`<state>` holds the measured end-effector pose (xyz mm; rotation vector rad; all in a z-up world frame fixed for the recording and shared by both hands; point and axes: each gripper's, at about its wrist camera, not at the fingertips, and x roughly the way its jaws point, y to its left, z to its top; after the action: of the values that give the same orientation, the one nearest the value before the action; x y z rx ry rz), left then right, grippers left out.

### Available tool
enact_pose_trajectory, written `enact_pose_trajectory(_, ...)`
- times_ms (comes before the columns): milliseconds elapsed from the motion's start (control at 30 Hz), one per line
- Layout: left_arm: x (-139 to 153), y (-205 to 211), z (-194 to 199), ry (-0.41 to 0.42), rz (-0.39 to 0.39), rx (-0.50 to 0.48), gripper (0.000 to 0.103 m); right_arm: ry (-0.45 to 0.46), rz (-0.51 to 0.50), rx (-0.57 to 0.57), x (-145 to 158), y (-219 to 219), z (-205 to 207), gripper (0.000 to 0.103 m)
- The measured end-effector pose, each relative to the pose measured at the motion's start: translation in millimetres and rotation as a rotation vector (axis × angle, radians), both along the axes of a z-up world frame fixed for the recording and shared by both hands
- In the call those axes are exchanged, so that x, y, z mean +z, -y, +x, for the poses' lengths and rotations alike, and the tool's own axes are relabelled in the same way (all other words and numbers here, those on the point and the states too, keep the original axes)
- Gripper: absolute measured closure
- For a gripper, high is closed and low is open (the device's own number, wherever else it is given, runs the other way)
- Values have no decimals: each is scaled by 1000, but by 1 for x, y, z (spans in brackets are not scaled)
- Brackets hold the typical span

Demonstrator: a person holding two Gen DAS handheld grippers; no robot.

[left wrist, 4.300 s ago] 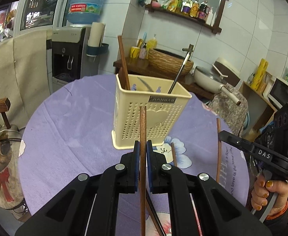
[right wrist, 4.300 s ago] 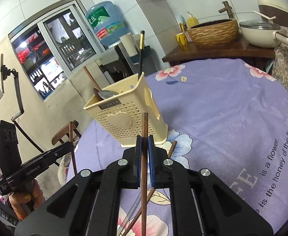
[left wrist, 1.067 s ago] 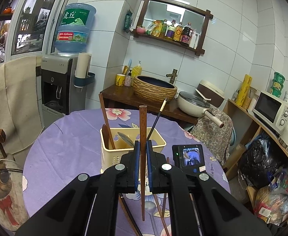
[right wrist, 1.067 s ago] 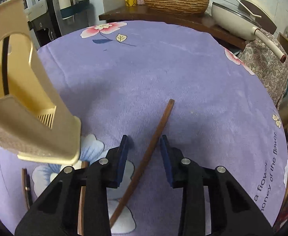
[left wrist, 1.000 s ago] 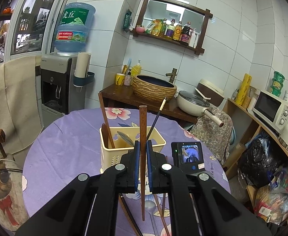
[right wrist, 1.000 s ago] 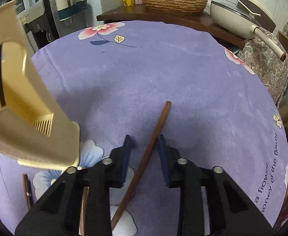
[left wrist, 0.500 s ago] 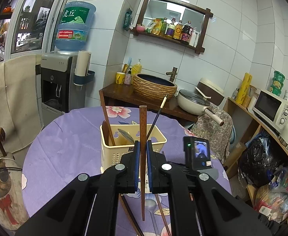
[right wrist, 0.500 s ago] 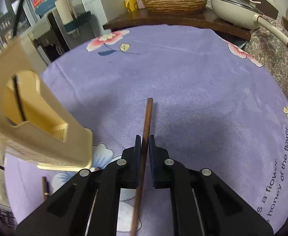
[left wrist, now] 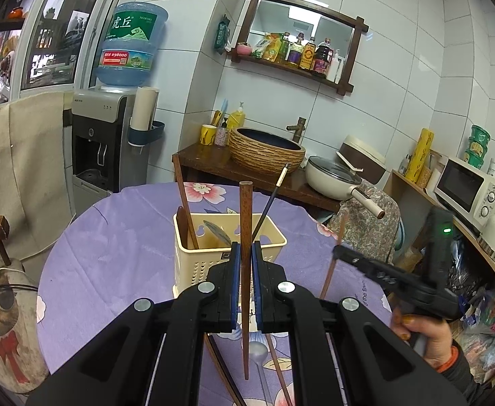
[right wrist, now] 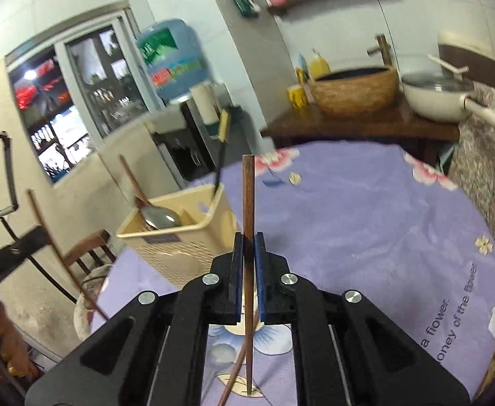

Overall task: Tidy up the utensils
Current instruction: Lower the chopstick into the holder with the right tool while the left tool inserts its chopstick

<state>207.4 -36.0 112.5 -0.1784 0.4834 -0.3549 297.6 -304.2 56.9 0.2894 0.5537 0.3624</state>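
Left wrist view: left gripper [left wrist: 244,264] clamped on an upright brown chopstick [left wrist: 246,223], held above the purple floral tablecloth [left wrist: 112,253] just in front of the cream utensil basket [left wrist: 196,264], with a wooden stick, a spoon and a black chopstick standing inside it; further utensils [left wrist: 274,365] lying on the cloth under the gripper, and off to the right the right gripper [left wrist: 340,253] gripping a second brown chopstick [left wrist: 333,257]. Right wrist view: right gripper [right wrist: 248,257] closed on that upright second brown chopstick [right wrist: 248,203], utensil basket [right wrist: 186,237] to the left on the tablecloth [right wrist: 365,220], one more chopstick [right wrist: 232,379] flat on the cloth below.
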Motion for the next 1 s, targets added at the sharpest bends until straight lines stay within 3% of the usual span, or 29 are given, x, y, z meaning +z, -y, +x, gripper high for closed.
enact_pose_trajectory(167,2,0,-3,7,2,5,96,79,15,13,26,5,-28,96)
enact_pose_trajectory(600,23,-7,-2,38,5,5,96,136,-4,72,63,-8,-36,96)
enact_pose_trajectory(800,62,-15,13,83,-22,11,96,227,-25,107,113,-24,-31,96)
enact_pose_trajectory(1000,111,-25,38,171,-46,91,96,341,-54,82,165,-45,-11,96)
